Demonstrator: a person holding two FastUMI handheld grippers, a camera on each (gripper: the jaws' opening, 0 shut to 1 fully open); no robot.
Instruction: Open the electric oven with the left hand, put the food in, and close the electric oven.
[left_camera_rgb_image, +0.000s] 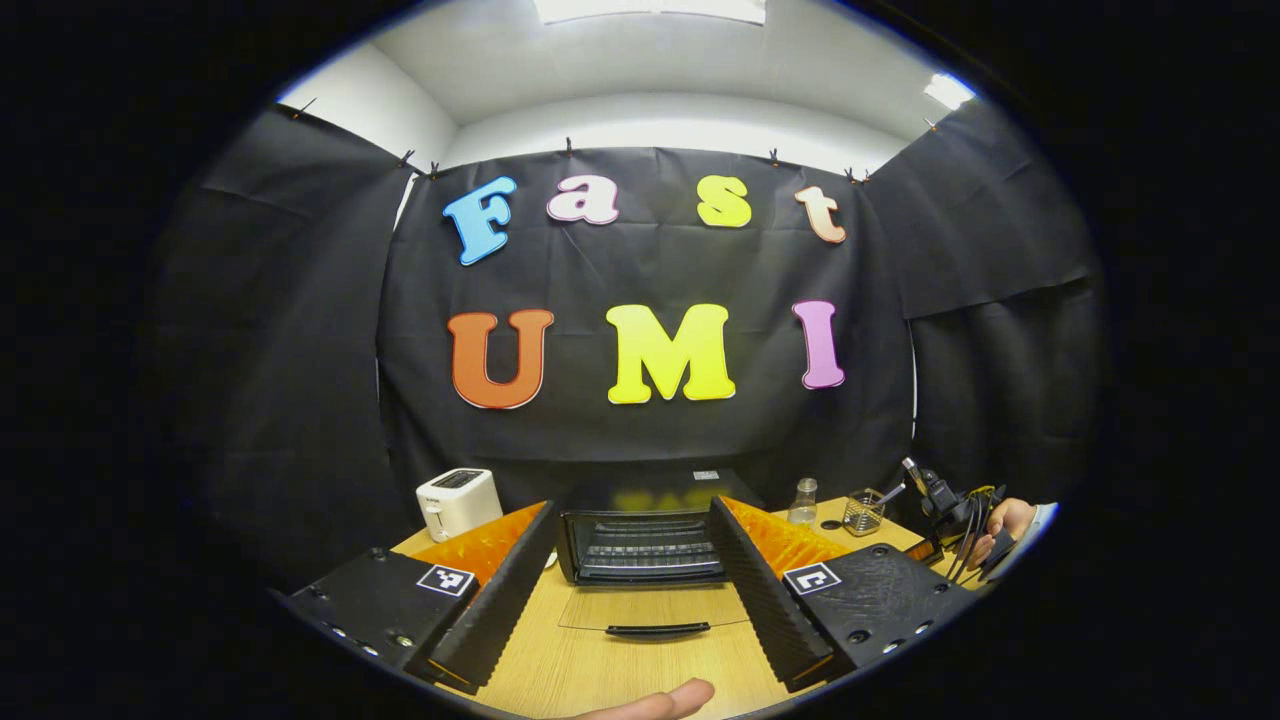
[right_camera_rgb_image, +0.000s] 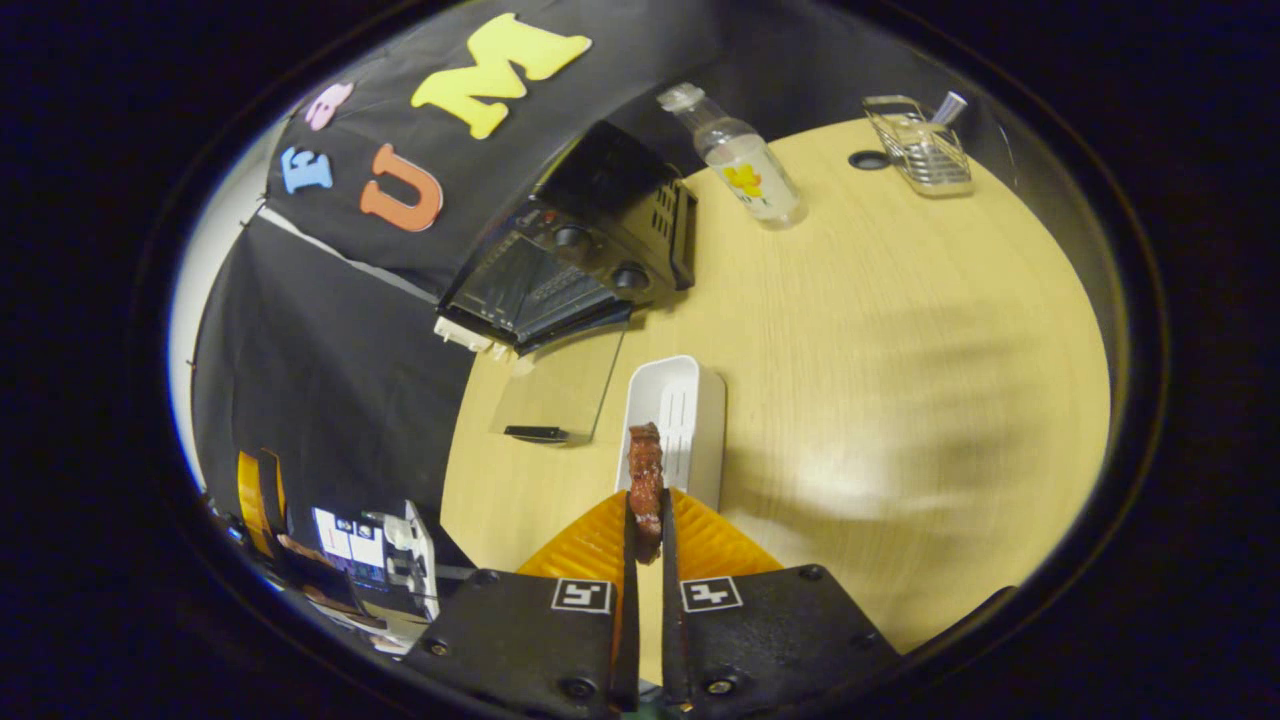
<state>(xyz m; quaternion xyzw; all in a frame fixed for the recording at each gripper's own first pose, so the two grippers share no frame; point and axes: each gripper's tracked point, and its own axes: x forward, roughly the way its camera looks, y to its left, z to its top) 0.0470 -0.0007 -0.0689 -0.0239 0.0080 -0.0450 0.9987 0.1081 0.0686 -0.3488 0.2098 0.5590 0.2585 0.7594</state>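
Observation:
The black electric oven (left_camera_rgb_image: 645, 545) stands at the back of the wooden table with its glass door (left_camera_rgb_image: 655, 612) folded down flat, the rack inside showing. My left gripper (left_camera_rgb_image: 632, 590) is open, its fingers spread to either side of the door, a little short of it. In the right gripper view the oven (right_camera_rgb_image: 575, 260) sits at the upper left with its door (right_camera_rgb_image: 555, 395) lying open. My right gripper (right_camera_rgb_image: 647, 525) is shut on a reddish-brown strip of food (right_camera_rgb_image: 646, 485), held above the near end of a white tray (right_camera_rgb_image: 680, 415).
A white toaster (left_camera_rgb_image: 458, 502) stands left of the oven. A clear bottle (right_camera_rgb_image: 735, 158) and a small wire basket (right_camera_rgb_image: 920, 145) sit behind on the table (right_camera_rgb_image: 900, 380). A person's hand (left_camera_rgb_image: 1000, 530) holds the other gripper at the far right. A fingertip (left_camera_rgb_image: 665, 702) shows at the bottom edge.

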